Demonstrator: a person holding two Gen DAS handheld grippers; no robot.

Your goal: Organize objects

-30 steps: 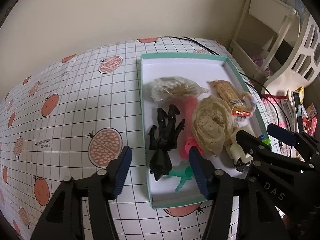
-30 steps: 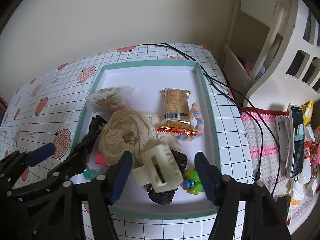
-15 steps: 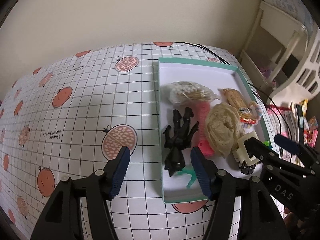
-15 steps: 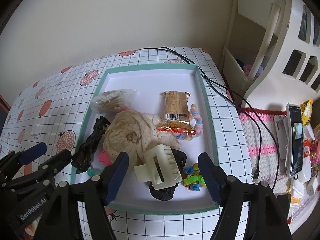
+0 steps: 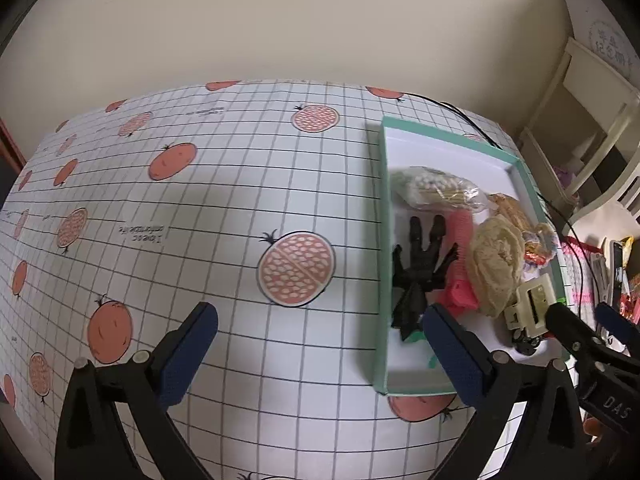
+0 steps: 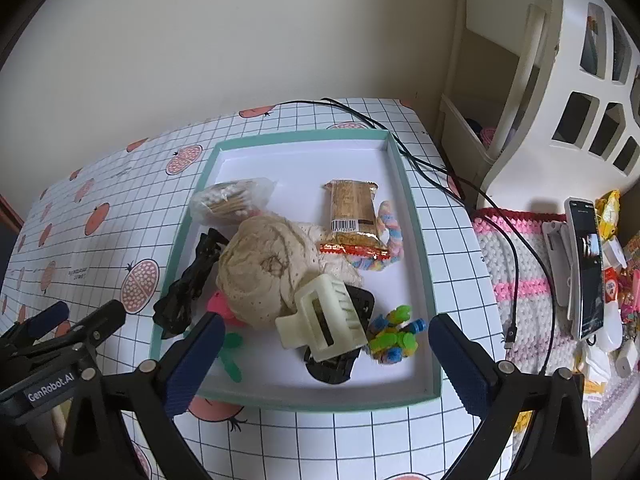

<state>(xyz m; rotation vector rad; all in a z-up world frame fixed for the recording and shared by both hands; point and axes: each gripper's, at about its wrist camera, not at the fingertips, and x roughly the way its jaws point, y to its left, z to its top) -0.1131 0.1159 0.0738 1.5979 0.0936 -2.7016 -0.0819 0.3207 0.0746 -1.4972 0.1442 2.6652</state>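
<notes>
Above one cluttered tray (image 6: 416, 216), two empty claws (image 5: 320, 350) (image 6: 322, 354), jaws opening wide.

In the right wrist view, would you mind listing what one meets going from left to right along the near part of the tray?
Black figure → pink toy → cream hair claw clip → green and blue beads → tray right wall.

Teal-rimmed tray (image 6: 418, 236); cream claw clip (image 6: 320, 316).
</notes>
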